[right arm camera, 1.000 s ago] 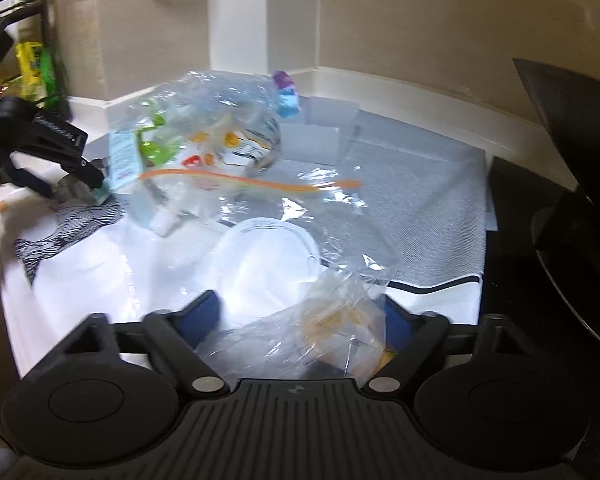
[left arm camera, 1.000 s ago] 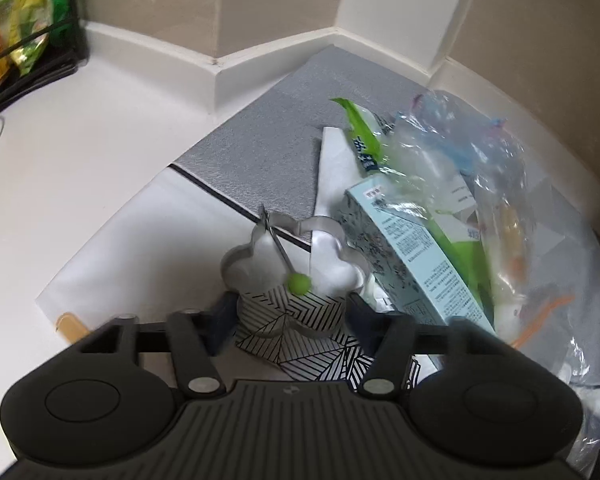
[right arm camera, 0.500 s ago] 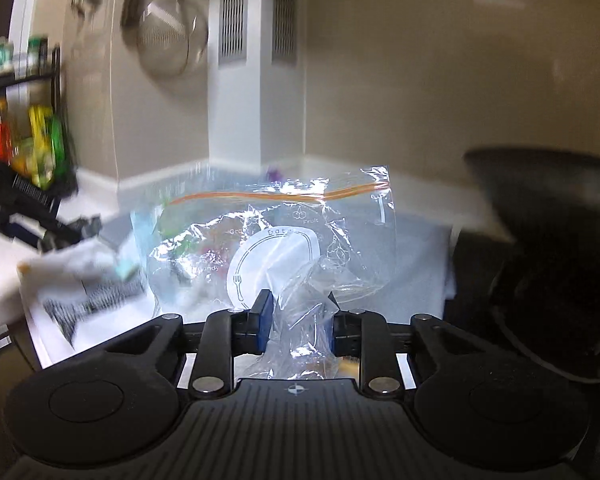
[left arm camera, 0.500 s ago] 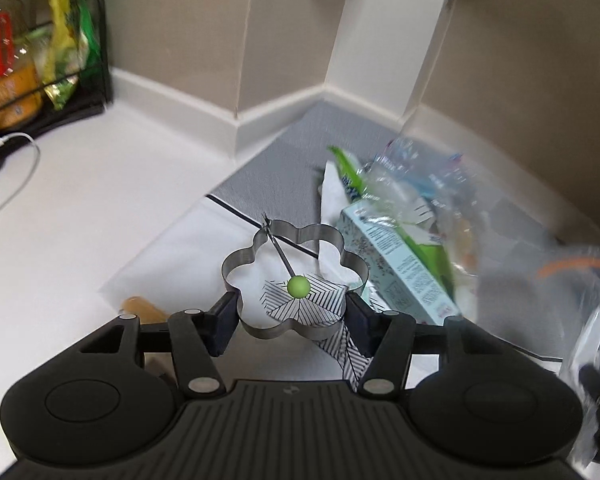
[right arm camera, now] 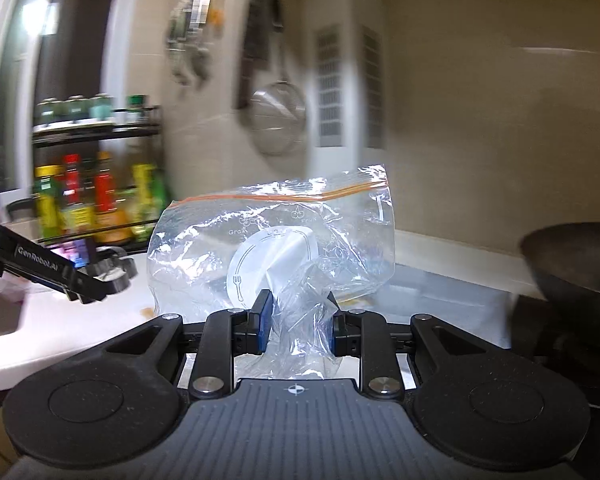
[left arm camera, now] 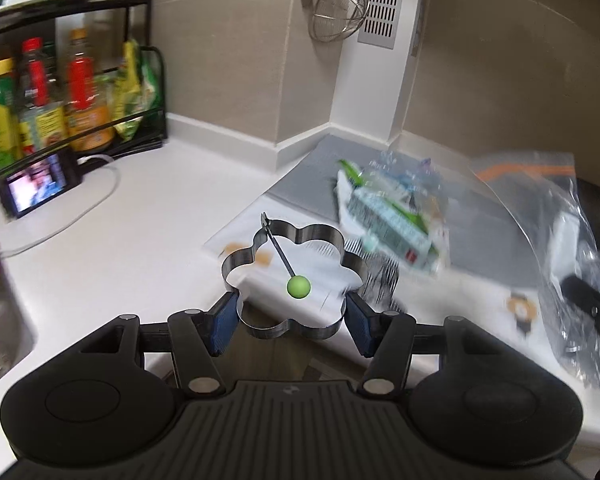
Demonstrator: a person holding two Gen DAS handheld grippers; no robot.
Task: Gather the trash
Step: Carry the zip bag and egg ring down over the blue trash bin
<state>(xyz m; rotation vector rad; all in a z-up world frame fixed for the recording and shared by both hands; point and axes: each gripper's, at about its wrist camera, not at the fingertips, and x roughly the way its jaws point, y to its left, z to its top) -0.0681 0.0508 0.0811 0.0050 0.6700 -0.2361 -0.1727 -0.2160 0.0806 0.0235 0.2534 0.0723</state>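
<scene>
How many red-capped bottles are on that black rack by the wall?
2, both on the black rack's lower shelf: one left, one right beside the green packets. Others may be hidden.

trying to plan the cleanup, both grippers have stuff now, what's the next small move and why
Probably carry the flower-shaped metal ring in the left gripper aside toward the sink; it looks like a utensil, not trash. The right gripper is clamped on the zip bag.

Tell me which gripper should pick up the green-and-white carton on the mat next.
Neither is free. The left gripper is shut on the flower-shaped metal ring; the right gripper pinches the zip bag. Probably left, once it sets the ring down: the carton lies just ahead of it.
</scene>
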